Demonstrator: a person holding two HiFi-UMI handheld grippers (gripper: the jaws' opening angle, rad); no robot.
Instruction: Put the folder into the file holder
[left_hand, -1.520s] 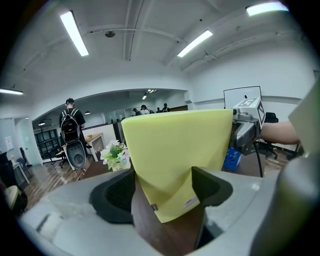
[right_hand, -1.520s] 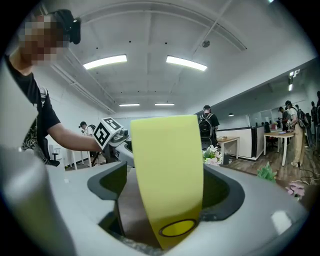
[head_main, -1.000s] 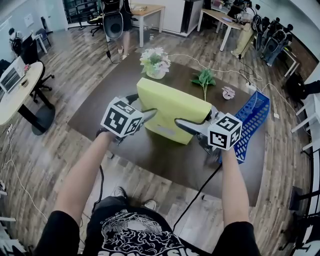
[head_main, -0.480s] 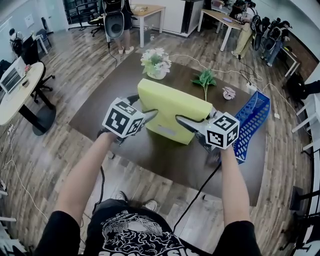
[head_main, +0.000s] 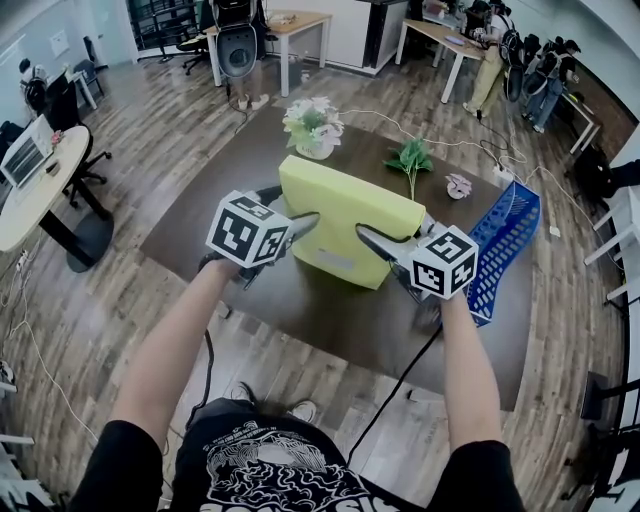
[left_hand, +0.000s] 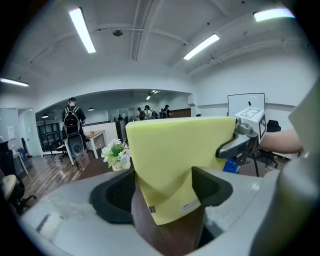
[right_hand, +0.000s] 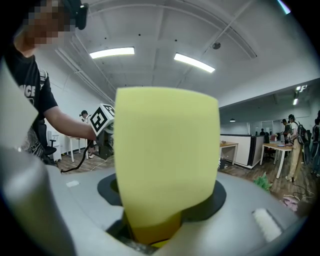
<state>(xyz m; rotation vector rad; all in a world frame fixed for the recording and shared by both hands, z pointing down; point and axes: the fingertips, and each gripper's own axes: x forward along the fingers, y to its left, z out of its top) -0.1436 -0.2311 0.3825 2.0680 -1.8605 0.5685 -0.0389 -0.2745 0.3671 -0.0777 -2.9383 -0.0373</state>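
Closing right gripper jaws have just pinched folder; left gripper clamps its left edge. Carry right to holder next.

The folder is showing a smooth, matt yellow face. Right of it, the file holder is looking like slotted blue plastic.

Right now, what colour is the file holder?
The file holder is blue; head view shows it best.
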